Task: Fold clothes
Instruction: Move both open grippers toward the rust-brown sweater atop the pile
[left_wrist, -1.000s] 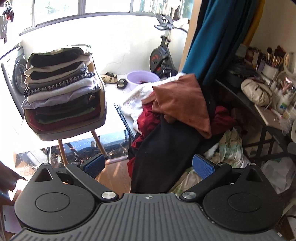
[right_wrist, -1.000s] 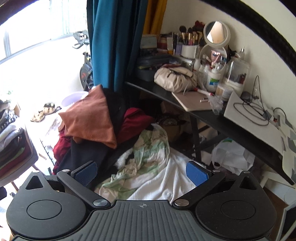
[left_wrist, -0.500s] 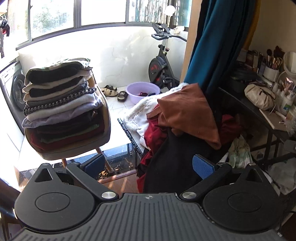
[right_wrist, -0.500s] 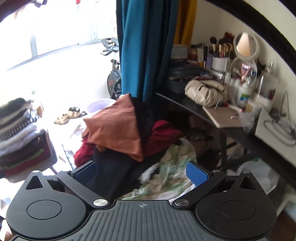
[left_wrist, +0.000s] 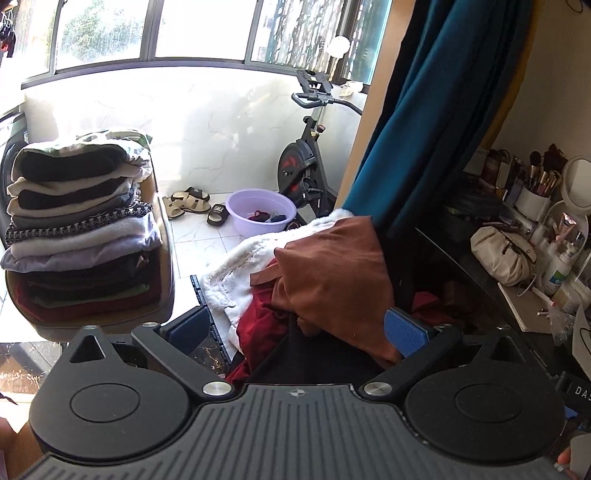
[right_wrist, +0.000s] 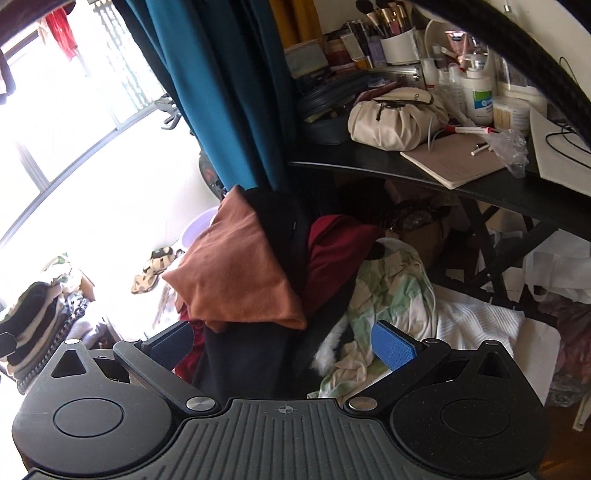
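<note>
A: Left gripper (left_wrist: 295, 328), state?
B: Fingers apart, nothing between them. Hangs above the clothes pile (left_wrist: 314, 295); brown garment (left_wrist: 332, 280) on top, over black and red ones.

A: Right gripper (right_wrist: 284, 343)?
B: Fingers apart, likewise empty, above the same pile (right_wrist: 280, 295). Green-white cloth (right_wrist: 388, 295) lies beside it, under the worktop (right_wrist: 517, 188).

A: Folded items?
B: Stack (left_wrist: 77, 229) on a chair (left_wrist: 164, 273), well left of the pile.
</note>
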